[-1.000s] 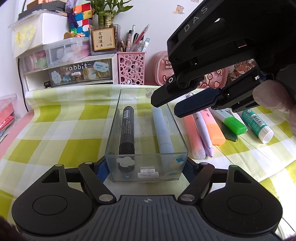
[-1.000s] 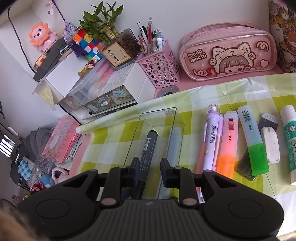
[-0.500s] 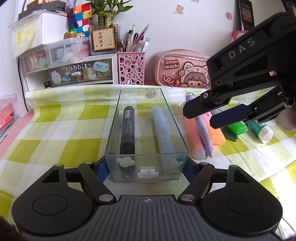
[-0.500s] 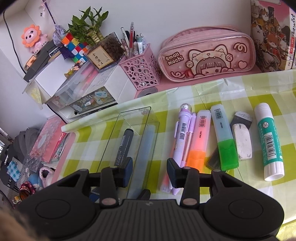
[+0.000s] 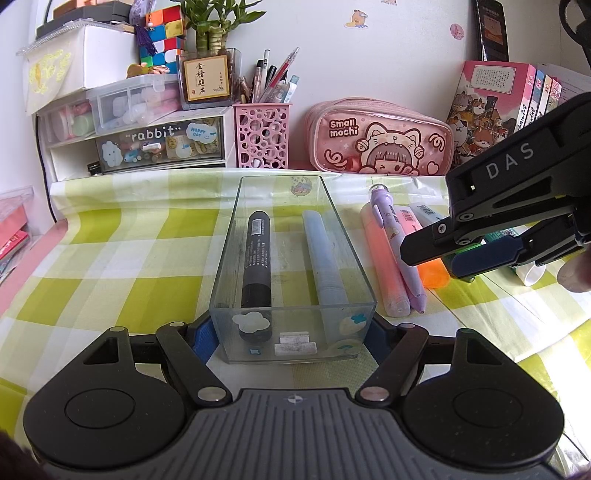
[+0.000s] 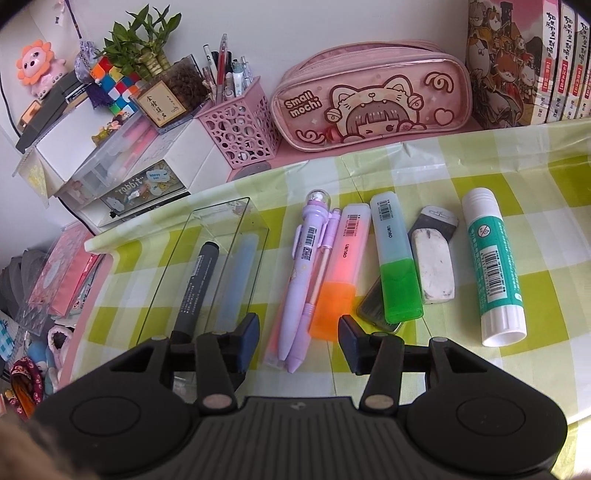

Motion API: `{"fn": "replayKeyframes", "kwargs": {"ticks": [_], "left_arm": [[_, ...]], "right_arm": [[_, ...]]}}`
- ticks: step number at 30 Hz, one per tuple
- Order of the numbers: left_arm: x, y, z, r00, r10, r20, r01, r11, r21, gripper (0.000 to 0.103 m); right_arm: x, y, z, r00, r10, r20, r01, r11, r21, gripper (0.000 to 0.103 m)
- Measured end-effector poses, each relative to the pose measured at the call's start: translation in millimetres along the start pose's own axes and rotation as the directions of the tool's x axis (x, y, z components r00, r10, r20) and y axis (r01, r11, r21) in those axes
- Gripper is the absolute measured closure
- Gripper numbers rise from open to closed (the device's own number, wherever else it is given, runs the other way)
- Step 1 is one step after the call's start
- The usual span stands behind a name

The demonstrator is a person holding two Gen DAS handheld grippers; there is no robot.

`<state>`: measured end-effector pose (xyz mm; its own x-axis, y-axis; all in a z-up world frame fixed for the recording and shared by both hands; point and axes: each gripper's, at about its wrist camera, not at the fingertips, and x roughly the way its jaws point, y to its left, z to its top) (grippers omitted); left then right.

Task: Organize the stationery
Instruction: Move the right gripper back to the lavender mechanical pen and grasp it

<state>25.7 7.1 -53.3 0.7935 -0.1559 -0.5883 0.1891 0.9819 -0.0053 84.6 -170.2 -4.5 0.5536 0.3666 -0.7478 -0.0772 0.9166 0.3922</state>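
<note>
Over the row of loose stationery beside the clear box (image 5: 291,266), my right gripper (image 6: 299,341) has just been spreading its jaws, nothing between them. My left gripper (image 5: 291,332) is clamped on the box's near end, steadying it; a black marker (image 5: 256,258) and blue pen (image 5: 325,258) lie inside. Next I judge a descent onto the purple pen (image 6: 306,273), straddling it alone.

Bamboo plant (image 5: 212,26), puzzle cube (image 5: 162,27), books (image 6: 524,62)
</note>
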Motion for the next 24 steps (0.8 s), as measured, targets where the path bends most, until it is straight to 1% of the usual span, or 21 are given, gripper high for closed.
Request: {"fn": "replayKeyframes", "kwargs": {"ticks": [13,24], "left_arm": [[0,0,0,1.000,0.000,0.000,0.000,1.000,0.000,0.028],[1,-2,0,1.000,-0.007,-0.003,0.007,1.000,0.005,0.026]], "right_arm": [[0,-11,0,0.999,-0.043,0.002,0.043,0.999,0.008,0.052],[5,-7,2,0.997,-0.074,0.000,0.074,0.997,-0.022,0.052]]}}
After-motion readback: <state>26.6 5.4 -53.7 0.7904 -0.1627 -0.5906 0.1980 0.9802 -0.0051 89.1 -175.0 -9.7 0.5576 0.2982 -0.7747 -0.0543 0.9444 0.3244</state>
